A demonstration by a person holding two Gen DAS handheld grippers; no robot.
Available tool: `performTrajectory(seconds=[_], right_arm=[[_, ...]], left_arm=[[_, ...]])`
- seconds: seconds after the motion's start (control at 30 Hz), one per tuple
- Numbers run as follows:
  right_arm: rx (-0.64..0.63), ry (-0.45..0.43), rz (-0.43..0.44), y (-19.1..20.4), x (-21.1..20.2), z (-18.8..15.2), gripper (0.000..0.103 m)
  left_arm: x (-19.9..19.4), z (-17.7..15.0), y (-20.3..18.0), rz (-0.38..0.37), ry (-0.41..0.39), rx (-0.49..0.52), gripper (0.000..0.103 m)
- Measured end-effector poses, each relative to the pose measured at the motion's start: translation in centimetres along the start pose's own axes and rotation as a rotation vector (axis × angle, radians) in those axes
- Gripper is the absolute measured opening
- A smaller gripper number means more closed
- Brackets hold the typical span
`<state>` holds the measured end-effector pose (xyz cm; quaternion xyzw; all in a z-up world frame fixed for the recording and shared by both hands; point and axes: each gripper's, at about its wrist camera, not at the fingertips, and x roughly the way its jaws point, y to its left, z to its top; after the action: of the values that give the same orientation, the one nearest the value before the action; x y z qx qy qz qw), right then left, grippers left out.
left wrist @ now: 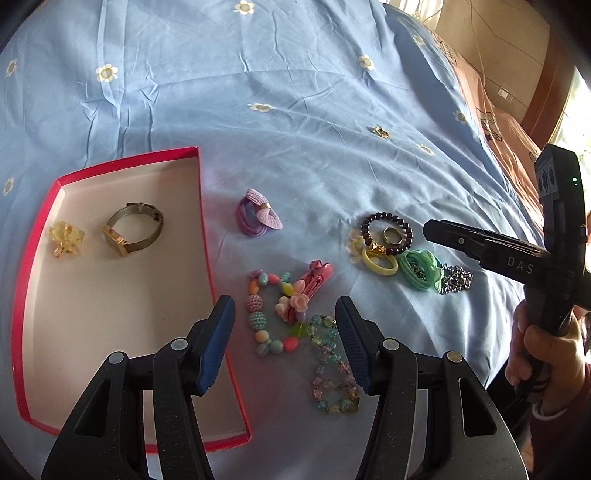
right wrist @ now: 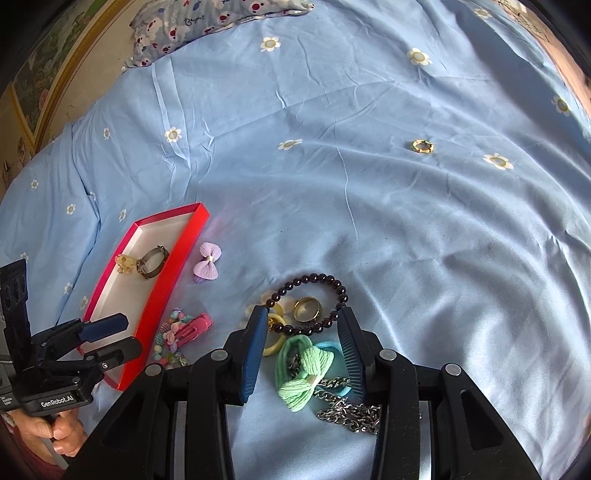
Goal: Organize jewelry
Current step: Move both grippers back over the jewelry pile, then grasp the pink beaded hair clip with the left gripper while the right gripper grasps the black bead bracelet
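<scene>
A red box [left wrist: 201, 206] with a white inside lies on the blue bedsheet and holds a watch [left wrist: 133, 227] and a yellow hair clip [left wrist: 66, 238]. My left gripper [left wrist: 286, 343] is open and empty above a pastel bead bracelet [left wrist: 264, 321], a pink clip [left wrist: 314, 282] and a clear bead bracelet [left wrist: 332, 376]. My right gripper [right wrist: 303, 350] is open and empty over a green bow hair tie [right wrist: 303, 376], a silver chain [right wrist: 347, 410], a dark bead bracelet [right wrist: 310, 301] and a gold ring [right wrist: 307, 308]. A purple bow hair tie [left wrist: 258, 212] lies beside the box.
A small gold ring [right wrist: 422, 146] lies alone farther out on the sheet. A patterned pillow [right wrist: 207, 22] is at the far edge. An orange blanket [left wrist: 506, 129] lies at the right. The wide far part of the sheet carries only printed flowers.
</scene>
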<state>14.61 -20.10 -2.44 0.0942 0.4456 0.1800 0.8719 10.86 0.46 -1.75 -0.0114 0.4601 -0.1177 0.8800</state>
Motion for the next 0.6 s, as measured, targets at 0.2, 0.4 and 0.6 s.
performTrajectory(seconds=[0.2,0.4,0.6], right_arm=[[-0.011,0.022,-0.032,-0.7,1.1,0.2,0.041],[-0.033,0.049,-0.08,-1.6,2.9,0.5,0.04],[-0.073,0.059,-0.129,-1.4,4.3,1.0,0.025]], left_arm=[[1.7,0.3,-0.5,0.002,0.027,0.015,0.056],[3.2,0.2,-0.8,-0.011,0.054,0.028,0.038],[4.1,-0.1,-0.7,-0.043,0.077,0.023,0.017]])
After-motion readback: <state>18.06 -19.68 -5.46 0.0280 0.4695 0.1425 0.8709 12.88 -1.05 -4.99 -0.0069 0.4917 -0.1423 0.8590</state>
